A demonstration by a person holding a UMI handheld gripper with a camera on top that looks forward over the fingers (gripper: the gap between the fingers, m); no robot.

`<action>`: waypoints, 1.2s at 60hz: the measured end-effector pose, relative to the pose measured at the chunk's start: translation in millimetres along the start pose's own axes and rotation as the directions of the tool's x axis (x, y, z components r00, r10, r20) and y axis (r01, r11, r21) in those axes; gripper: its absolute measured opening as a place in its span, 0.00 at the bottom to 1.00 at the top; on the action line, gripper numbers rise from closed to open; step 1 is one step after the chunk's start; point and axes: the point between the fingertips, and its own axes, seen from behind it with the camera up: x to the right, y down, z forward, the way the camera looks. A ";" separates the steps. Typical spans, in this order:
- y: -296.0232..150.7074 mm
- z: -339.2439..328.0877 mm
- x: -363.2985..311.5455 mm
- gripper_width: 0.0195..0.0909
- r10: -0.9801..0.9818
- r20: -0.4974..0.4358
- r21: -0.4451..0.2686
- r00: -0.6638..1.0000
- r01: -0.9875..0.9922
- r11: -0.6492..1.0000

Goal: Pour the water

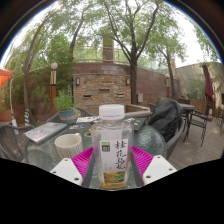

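Outdoors, courtyard setting: trees overhead at 12 o'clock, brick wall behind, filling mid-distance. Glass table spreading from 9 o'clock toward centre, serving as work surface. Dark chair with bag or jacket at 3 o'clock of the bottle, well apart from it, likely just parked there. Flat tray or book on table at 10 o'clock, near the far edge, out of the way.

Next, bottle: clear plastic, white cap on, green-lettered label, pale liquid inside, upright, sitting between the fingers at dead centre. Cap not yet removed, so no pouring possible as it stands. Gripper closed onto bottle, pink pads touching both sides at label height; mid-body grip probably chosen for balance when tilting. Whether bottle base rests on table or hangs lifted: cannot tell, base hidden low in view.

White cup at 9 o'clock of bottle, just beside left finger, open mouth up — probable pour target, kept close to shorten the tilt. Second round vessel farther back at 11 o'clock, contents unclear.

Judgement: early stage, grasp secured, pour not begun. Risk: squeezing soft plastic, clipping cup during tilt.
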 end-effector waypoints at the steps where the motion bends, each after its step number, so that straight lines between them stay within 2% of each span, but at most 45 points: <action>1: 1.3 0.8 -0.2 0.60 -0.002 0.006 -0.005 1.000 0.002 1.000; 8: 3.2 2.4 -1.3 0.56 -0.020 0.037 0.004 0.999 0.020 1.000; 9: 2.7 2.2 -1.0 0.53 -0.015 0.043 0.004 0.999 0.015 1.000; 13: 4.2 2.5 -2.1 0.52 -0.010 0.064 -0.008 0.998 0.011 1.000; 21: 5.4 5.6 -3.5 0.44 -0.011 0.093 -0.086 0.996 0.020 0.996; 22: 5.6 6.1 -3.1 0.38 -0.018 0.099 -0.095 0.995 0.028 0.995; 24: 4.0 8.1 -4.4 0.38 -0.038 0.112 -0.112 0.993 0.050 0.992; 28: -11.0 6.4 -1.4 0.38 -0.120 0.145 -0.135 0.982 0.140 0.981; 37: -64.5 20.3 0.1 0.38 -0.458 0.097 -0.086 0.884 0.466 0.881; 40: -75.1 32.4 1.9 0.38 -0.610 0.077 -0.071 0.789 0.614 0.786; 44: -79.3 48.5 -8.2 0.38 -0.809 0.061 -0.069 0.584 0.811 0.581; 50: -86.4 61.0 -11.8 0.38 -0.971 0.063 -0.061 0.230 0.972 0.226; 52: -78.1 69.7 -14.9 0.38 -0.988 0.060 -0.038 0.139 0.990 0.137; 57: -77.3 72.6 -27.0 0.37 -0.986 0.058 -0.008 -0.158 0.987 -0.159; 60: -74.6 80.2 -27.1 0.37 -0.948 0.038 -0.057 -0.317 0.946 -0.318; 67: -83.7 69.2 -16.8 0.37 -0.825 0.064 -0.084 -0.562 0.821 -0.565; 72: -90.6 64.8 -20.7 0.37 -0.746 0.068 -0.097 -0.663 0.739 -0.666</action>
